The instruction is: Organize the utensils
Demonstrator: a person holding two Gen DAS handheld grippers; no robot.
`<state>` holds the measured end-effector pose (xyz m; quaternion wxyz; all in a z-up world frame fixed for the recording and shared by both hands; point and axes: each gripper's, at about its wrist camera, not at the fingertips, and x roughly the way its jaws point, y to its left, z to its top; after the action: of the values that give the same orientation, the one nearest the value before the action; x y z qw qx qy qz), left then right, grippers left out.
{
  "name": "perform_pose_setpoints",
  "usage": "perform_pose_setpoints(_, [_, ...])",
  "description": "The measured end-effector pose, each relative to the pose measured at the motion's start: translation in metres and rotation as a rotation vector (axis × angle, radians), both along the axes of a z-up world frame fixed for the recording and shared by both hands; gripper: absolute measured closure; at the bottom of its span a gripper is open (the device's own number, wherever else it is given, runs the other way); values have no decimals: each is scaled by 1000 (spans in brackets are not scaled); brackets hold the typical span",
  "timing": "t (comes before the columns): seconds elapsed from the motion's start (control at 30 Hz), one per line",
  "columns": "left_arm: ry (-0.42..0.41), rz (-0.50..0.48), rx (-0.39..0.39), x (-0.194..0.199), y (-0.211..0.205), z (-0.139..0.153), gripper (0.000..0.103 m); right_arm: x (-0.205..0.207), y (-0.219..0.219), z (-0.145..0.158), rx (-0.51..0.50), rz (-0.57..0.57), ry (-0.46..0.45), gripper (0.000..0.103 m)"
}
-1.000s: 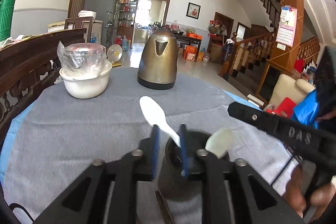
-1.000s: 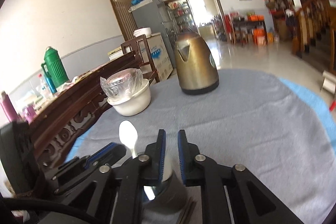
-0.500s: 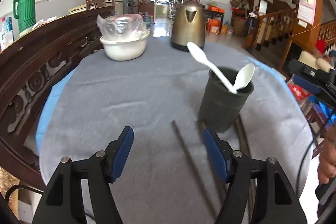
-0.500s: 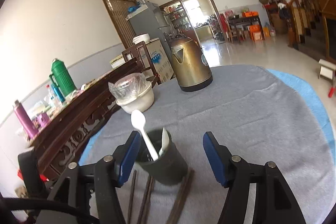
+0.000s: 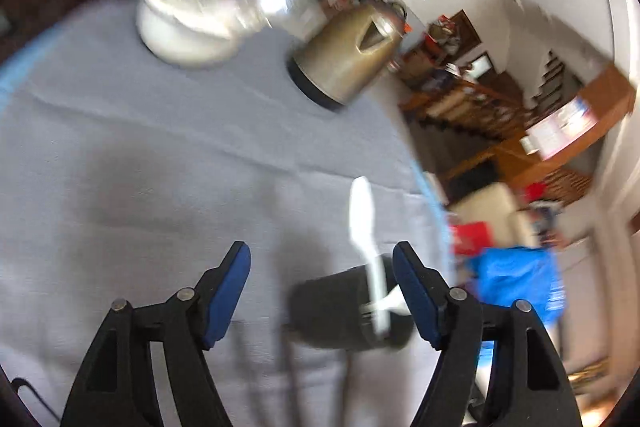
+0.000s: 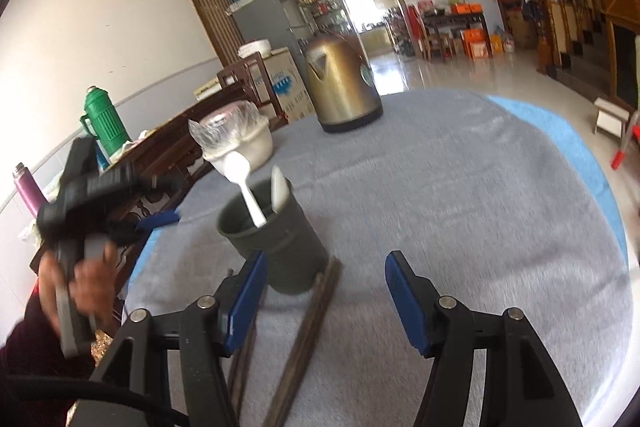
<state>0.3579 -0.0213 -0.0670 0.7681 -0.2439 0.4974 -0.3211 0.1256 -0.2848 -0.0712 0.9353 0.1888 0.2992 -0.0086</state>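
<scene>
While its blue pads stand wide and are opening further, the left gripper [image 5: 322, 293] grips nothing; the dark holder cup [image 5: 352, 311] shows between the jaws in its tilted, smeared view, close to the right pad, though the blur makes it hard to say whether they touch. The right gripper [image 6: 324, 297] is open too, its jaws empty, hanging just short of the same cup [image 6: 276, 239], which stands upright on the grey tablecloth [image 6: 460, 207]. Two white plastic spoons lean inside the cup: one spoon [image 6: 244, 183] with its bowl up and tipped leftward, a second spoon [image 6: 279, 189] against the far rim. Dark chopsticks [image 6: 308, 331] lie flat on the cloth at the cup's near side, some passing under the right gripper's left pad. Farther back stand a bronze kettle [image 6: 344, 87] and a white bowl [image 6: 240, 143] holding a plastic-wrapped item. At the right view's left edge, a hand [image 6: 84, 291] clasps the left gripper's handle.
</scene>
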Motion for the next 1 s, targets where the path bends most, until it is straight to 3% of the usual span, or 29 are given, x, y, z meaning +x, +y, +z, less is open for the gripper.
perform_pose_setpoints(0.1, [117,-4,-76,25,-21,-12,26,1,-6,-6,13,-6,12,38])
perform_pose_setpoints(0.23, [154,-18,-150,42,-37,-19,26,4,-13,-10,41,-6,16,38])
perform_pose_setpoints(0.37, [175,-93,-202,42,-54,-20,26,6,-15,-12,38,-7,18,38])
perform_pose_setpoints(0.5, [52,-134,-234,27,-57,9,26,6,-15,-15,43,-6,18,38])
perform_pose_setpoints(0.67, [-121,-270,-272,-19,-46,51,26,4,-11,-14,37,-3,9,38])
perform_pose_setpoints(0.8, [-207,-196,-129,-51,-13,59,26,2,-8,-10,35,-6,4,39])
perform_pose_setpoints(0.97, [-232,-86,144,-77,21,37,26,5,-8,-15,68,-1,50,64])
perform_pose_setpoints(1.0, [-208,-65,207,-80,27,27,26,7,-8,-19,81,-6,70,64])
